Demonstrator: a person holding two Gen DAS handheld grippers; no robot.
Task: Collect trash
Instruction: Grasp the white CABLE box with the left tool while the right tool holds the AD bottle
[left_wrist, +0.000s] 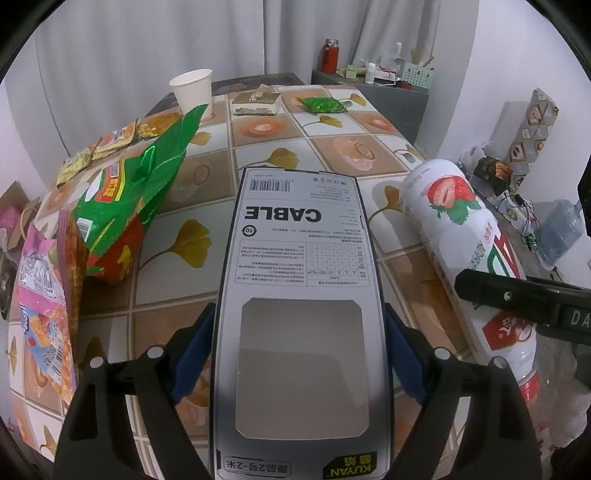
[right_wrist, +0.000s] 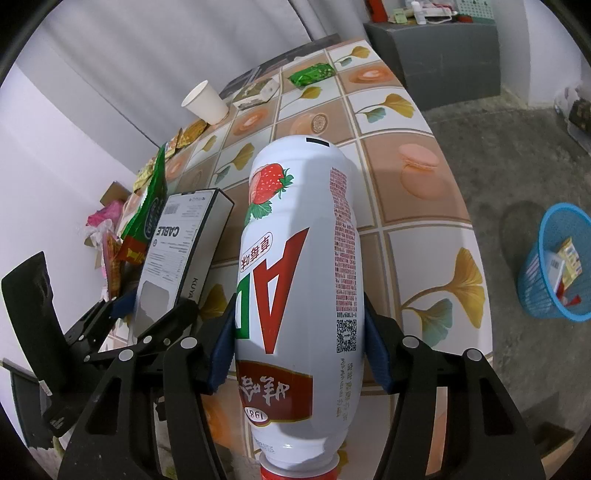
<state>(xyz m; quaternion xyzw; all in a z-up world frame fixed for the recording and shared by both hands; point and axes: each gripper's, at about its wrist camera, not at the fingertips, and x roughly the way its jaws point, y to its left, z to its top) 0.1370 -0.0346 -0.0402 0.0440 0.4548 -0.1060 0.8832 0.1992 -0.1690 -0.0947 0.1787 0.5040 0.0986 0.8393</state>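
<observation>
1. Grey curtains back a table (left_wrist: 295, 147) under a ginkgo-print cloth, with litter strewn across it – snack bags (left_wrist: 122, 206) at the left of the left wrist view, a paper cup (left_wrist: 194, 90) at upper left.
2. Centre of that view: the left gripper (left_wrist: 299, 354) holds the cable box (left_wrist: 299, 314) by its long edges, blue pads against both sides. It looks like empty windowed card – light, stiff along its length, easily crushed, so a gentle grip on the edges suits it.
3. Right of that, the strawberry drink bottle (right_wrist: 295, 277) fills the middle of the right wrist view, cap toward the camera. The right gripper (right_wrist: 299, 347) clasps its lower body; the pads seem to touch both sides.
4. Its glossy plastic sleeve looks slippery and the body round – the narrower waist is the safer hold.
5. Far right, on the floor, stands a blue basket (right_wrist: 532, 280).
</observation>
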